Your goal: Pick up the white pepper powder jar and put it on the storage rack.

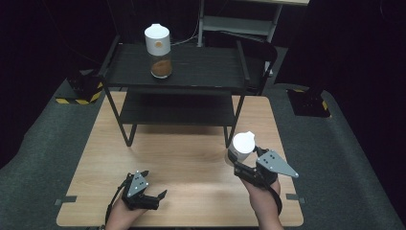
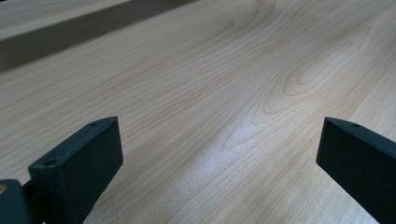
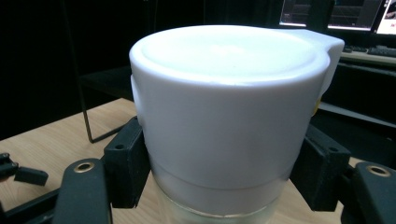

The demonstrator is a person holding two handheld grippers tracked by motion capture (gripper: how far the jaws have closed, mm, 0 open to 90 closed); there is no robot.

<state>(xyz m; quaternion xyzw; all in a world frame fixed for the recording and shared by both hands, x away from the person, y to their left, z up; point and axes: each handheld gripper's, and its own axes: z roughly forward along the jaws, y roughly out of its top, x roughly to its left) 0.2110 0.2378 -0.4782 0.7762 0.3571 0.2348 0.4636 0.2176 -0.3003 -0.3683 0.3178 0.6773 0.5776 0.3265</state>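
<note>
The right claw [image 1: 242, 160] pinches one white-lidded jar [image 1: 242, 145] near the counter's [image 1: 191, 158] right edge; its contents are hidden by the lid. The left claw [image 1: 155, 197] is spread, near the front-left corner. A second jar [image 1: 158, 51] stands on the black shelf [image 1: 201, 67].

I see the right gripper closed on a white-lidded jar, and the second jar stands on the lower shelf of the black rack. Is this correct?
Not quite. The right gripper does grip a white-lidded jar, but the second jar stands on the top shelf of the black rack, as the high view shows.
</note>
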